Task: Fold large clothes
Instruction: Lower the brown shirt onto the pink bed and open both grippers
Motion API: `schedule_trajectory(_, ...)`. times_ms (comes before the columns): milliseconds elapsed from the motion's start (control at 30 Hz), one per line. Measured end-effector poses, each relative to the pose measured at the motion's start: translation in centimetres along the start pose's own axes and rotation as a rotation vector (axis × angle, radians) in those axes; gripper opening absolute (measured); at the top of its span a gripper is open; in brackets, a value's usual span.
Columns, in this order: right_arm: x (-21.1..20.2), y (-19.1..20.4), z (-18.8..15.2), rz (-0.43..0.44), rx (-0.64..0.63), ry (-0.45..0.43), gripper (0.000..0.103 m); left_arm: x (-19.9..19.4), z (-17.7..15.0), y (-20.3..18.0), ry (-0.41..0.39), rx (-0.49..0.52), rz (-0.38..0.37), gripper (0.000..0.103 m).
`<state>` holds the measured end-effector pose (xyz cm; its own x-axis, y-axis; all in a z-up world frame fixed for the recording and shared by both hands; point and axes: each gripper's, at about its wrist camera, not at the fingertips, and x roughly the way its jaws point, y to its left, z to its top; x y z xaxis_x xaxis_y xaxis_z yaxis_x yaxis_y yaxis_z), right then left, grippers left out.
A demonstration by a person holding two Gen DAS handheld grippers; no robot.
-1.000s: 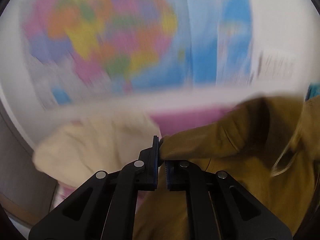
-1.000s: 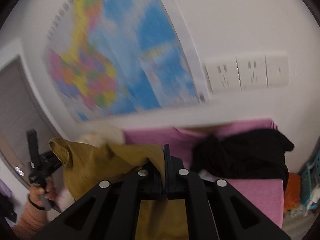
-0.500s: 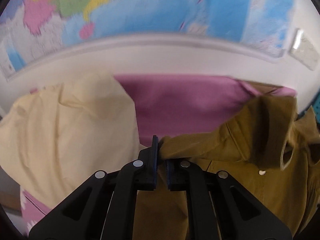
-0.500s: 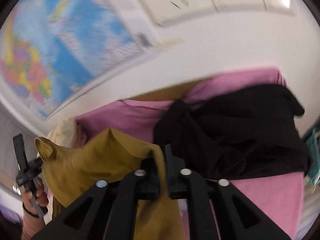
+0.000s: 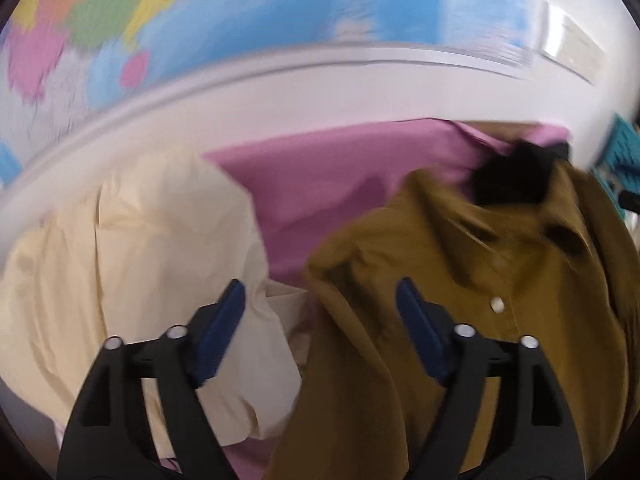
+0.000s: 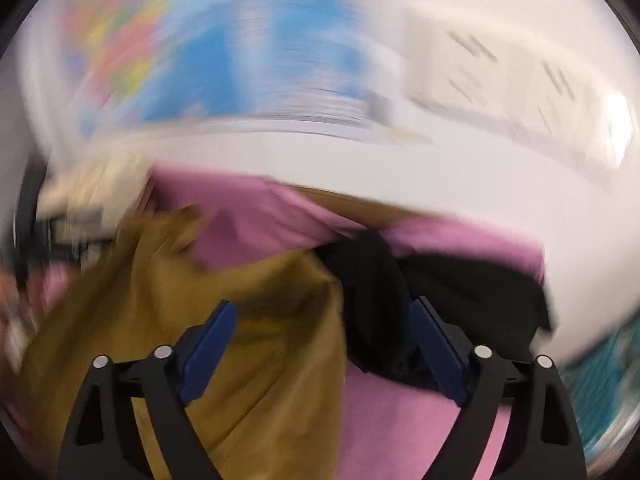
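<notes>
I see my left hand-held gripper point(image 5: 320, 312) spread wide with nothing between its pads, and my right hand-held gripper point(image 6: 322, 336) equally wide and empty. The mustard shirt point(image 5: 480, 300) lies crumpled on the pink-covered surface point(image 5: 340, 188), between a cream garment point(image 5: 140, 260) and a black garment point(image 6: 460, 292). Both views are blurred.

left wrist: close above pink surface point(image 5: 344, 184), facing wall map point(image 5: 240, 12) | right wrist: close, same facing, blurred | shared: mustard shirt point(image 5: 460, 280), black garment point(image 6: 440, 288), map, pink surface
</notes>
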<state>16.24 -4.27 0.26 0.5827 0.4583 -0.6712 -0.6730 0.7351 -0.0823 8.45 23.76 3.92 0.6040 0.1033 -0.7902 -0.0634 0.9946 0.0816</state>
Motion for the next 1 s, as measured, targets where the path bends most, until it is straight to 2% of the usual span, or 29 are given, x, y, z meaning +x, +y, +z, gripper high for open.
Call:
schedule_trajectory(33, 0.2, 1.4, 0.1, -0.026, -0.088, -0.002, 0.093, -0.2, -0.2, -0.6, 0.000, 0.037, -0.010, 0.082)
schedule_trajectory(100, 1.8, 4.1, 0.2, -0.080, -0.257, 0.033, 0.095, 0.2, -0.2, -1.8, 0.018, 0.088, 0.001, 0.085)
schedule_trajectory(133, 2.8, 4.6, 0.3, -0.102, -0.289, 0.059, 0.095, 0.8, -0.3, -2.2, 0.040, 0.104, 0.000, 0.085)
schedule_trajectory(233, 6.6, 4.8, 0.9, -0.181, -0.307, 0.136, 0.095, 2.8, -0.5, -2.9, 0.111, 0.107, -0.014, 0.085)
schedule_trajectory(300, 9.0, 3.2, 1.2, -0.155, -0.202, 0.211, 0.091, 4.1, -0.9, -2.7, 0.144, 0.106, -0.010, 0.084)
schedule_trajectory(333, 9.6, 2.5, 1.3, -0.114, -0.147, 0.229, 0.065, 4.6, -1.0, -2.9, 0.162, 0.111, -0.012, 0.075)
schedule_trajectory(367, 9.9, 1.6, 1.3, -0.081, -0.088, 0.238, 0.048, 5.0, -1.0, -3.0, 0.170, 0.115, -0.012, 0.059)
schedule_trajectory(400, 9.7, 0.6, 1.5, -0.096, -0.037, 0.221, 0.016, 5.2, -1.1, -3.2, 0.174, 0.123, -0.001, 0.049)
schedule_trajectory(433, 9.5, -0.3, 1.7, -0.086, 0.002, 0.210, 0.010, 5.2, -0.9, -3.1, 0.186, 0.120, 0.004, 0.031)
schedule_trajectory(467, 8.8, -1.5, 1.9, -0.030, 0.070, 0.189, 0.010, 5.3, -0.7, -3.0, 0.185, 0.111, 0.005, 0.010)
schedule_trajectory(533, 7.3, -4.0, 2.3, 0.027, 0.180, 0.146, 0.007, 5.0, 0.4, -2.3, 0.154, 0.077, 0.029, 0.006)
schedule_trajectory(600, 6.0, -6.4, 2.7, 0.039, 0.281, 0.096, 0.005, 4.4, 1.8, -1.2, 0.117, 0.027, 0.039, 0.005)
schedule_trajectory(667, 5.9, -8.3, 2.6, 0.064, 0.368, 0.076, 0.005, 3.9, 3.2, -0.5, 0.080, -0.013, 0.034, 0.004)
schedule_trajectory(700, 6.7, -9.3, 2.2, 0.054, 0.423, 0.087, 0.005, 4.0, 3.6, -0.4, 0.081, -0.023, 0.043, 0.004)
schedule_trajectory(767, 8.6, -9.4, 1.0, 0.032, 0.432, 0.148, 0.008, 4.7, 3.8, -0.7, 0.093, -0.006, 0.086, 0.004)
schedule_trajectory(800, 9.7, -9.2, 0.6, 0.006, 0.420, 0.186, 0.017, 5.3, 4.1, -1.0, 0.096, 0.005, 0.097, 0.006)
schedule_trajectory(833, 9.8, -8.9, 0.6, -0.010, 0.420, 0.184, 0.031, 5.2, 4.1, -1.2, 0.092, 0.014, 0.107, 0.011)
schedule_trajectory(867, 9.4, -9.0, 0.4, -0.004, 0.430, 0.166, 0.037, 4.8, 3.9, -1.2, 0.081, 0.018, 0.114, 0.019)
schedule_trajectory(900, 8.8, -9.1, 0.3, 0.007, 0.444, 0.158, 0.049, 4.3, 3.8, -1.1, 0.073, 0.020, 0.127, 0.025)
schedule_trajectory(933, 7.5, -9.3, 0.3, 0.009, 0.461, 0.138, 0.057, 4.7, 3.9, -2.1, 0.055, 0.026, 0.141, 0.034)
schedule_trajectory(1000, 4.0, -9.6, -0.1, -0.001, 0.445, 0.079, 0.069, 2.4, 3.4, -2.2, -0.013, 0.058, 0.143, 0.041)
